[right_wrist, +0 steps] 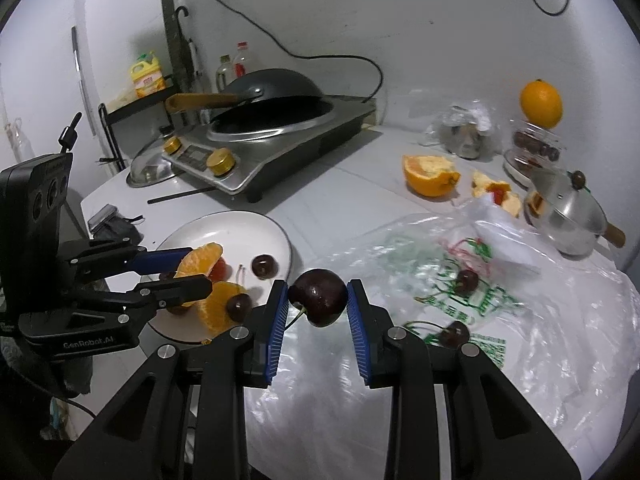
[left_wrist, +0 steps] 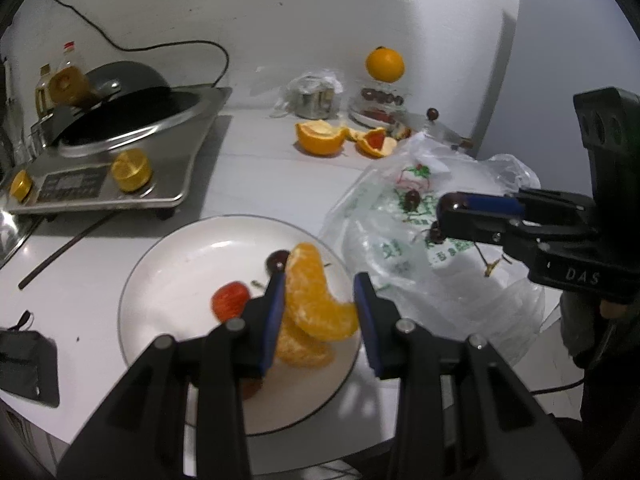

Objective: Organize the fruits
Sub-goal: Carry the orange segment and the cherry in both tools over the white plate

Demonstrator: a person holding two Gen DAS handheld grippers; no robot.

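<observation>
My left gripper (left_wrist: 320,312) is over the white plate (left_wrist: 168,280), its blue pads closed onto an orange segment (left_wrist: 316,300) that stands between them. From the right wrist view the same left gripper (right_wrist: 192,270) comes in side-on, and only there can I see the segment (right_wrist: 200,262) pinched top and bottom, above a second orange piece (right_wrist: 218,306) lying on the plate (right_wrist: 240,232).

My right gripper (right_wrist: 318,298) has a dark cherry (right_wrist: 319,296) clamped between its pads, above the crumpled plastic bag (right_wrist: 480,320). In the left wrist view that gripper (left_wrist: 444,220) shows only as a black shape from the side; a small dark round thing sits at its tip, and I cannot tell from there whether it is the held cherry.

The right view gives me cherries on the plate that the left hides behind my own fingers: one (right_wrist: 264,266) near the far rim, one (right_wrist: 239,307) against the lower orange piece. The left view shows a strawberry (left_wrist: 230,300) beside my left pad (left_wrist: 274,320); in the right view it is only a red sliver behind the segment.

More cherries lie on the bag (right_wrist: 466,280). A whole orange (left_wrist: 385,65) sits atop a clear container at the back, orange peel (left_wrist: 320,138) lies on the counter, contents of that container too blurred to name.
</observation>
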